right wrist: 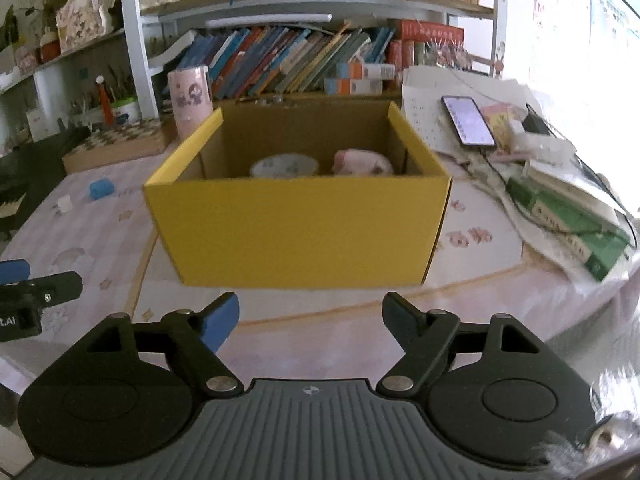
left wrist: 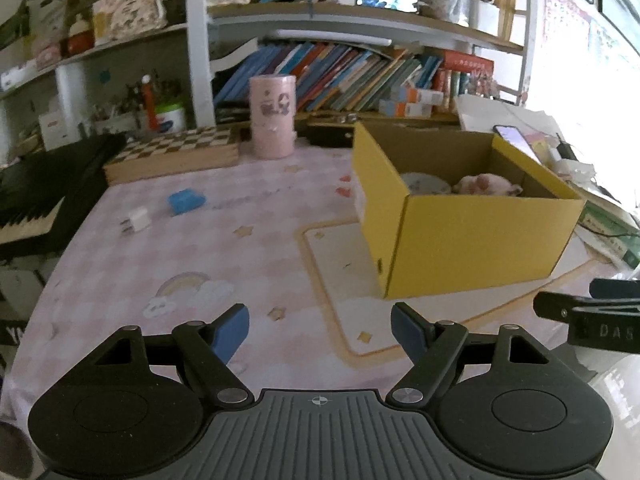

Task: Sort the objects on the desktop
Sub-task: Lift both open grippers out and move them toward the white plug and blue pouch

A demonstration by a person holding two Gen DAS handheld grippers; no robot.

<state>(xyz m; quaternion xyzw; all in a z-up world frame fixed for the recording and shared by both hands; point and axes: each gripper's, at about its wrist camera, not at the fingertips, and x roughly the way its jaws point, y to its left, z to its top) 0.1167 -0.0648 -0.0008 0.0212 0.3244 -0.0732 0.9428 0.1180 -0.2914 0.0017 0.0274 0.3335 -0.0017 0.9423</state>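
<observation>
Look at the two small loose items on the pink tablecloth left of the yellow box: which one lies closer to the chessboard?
The blue block. It lies farther back, toward the chessboard; the white charger plug sits nearer the camera.

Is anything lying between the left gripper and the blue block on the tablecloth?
Nothing visible does. From the left gripper, open and empty, bare tablecloth runs up to the blue block. The white plug sits just left of the block, and the yellow box stands off right.
</observation>
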